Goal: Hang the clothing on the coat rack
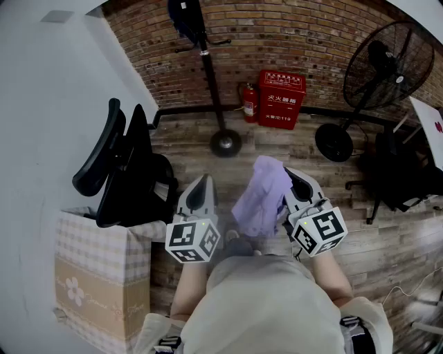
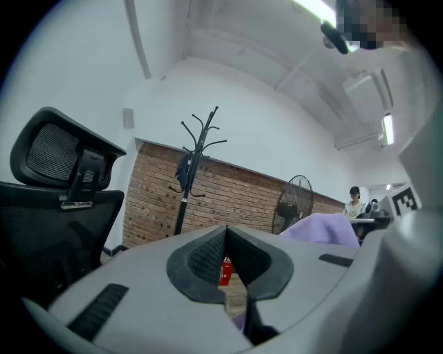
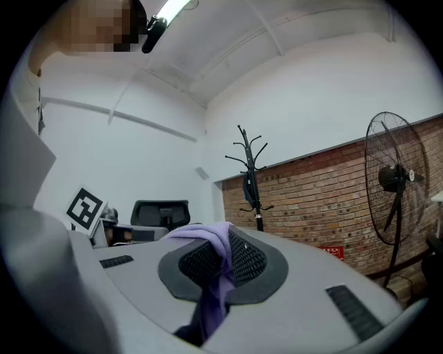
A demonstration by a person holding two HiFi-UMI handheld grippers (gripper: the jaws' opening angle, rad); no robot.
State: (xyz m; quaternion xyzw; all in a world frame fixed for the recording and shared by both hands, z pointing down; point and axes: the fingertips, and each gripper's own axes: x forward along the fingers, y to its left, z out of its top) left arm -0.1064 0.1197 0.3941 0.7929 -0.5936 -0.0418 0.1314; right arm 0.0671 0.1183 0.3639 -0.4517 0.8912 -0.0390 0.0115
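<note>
A lilac garment (image 1: 261,196) hangs between my two grippers in the head view. My right gripper (image 1: 291,182) is shut on it, and the cloth (image 3: 217,266) is pinched between its dark pads. My left gripper (image 1: 203,188) is shut with nothing between its jaws; in its own view the lilac cloth (image 2: 325,228) shows off to the right. The black coat rack (image 1: 206,66) stands ahead by the brick wall on a round base (image 1: 225,144), with a dark blue garment (image 1: 183,15) on its upper hooks. The rack (image 2: 194,162) is ahead and left in the left gripper view, and the rack (image 3: 250,176) also shows in the right gripper view.
A black office chair (image 1: 124,169) stands left, beside a checked paper bag (image 1: 104,276). A red fire-equipment box (image 1: 281,99) and extinguisher (image 1: 248,101) sit at the brick wall. A black pedestal fan (image 1: 384,69) stands right, near another dark chair (image 1: 394,173). A person (image 2: 354,201) stands far off.
</note>
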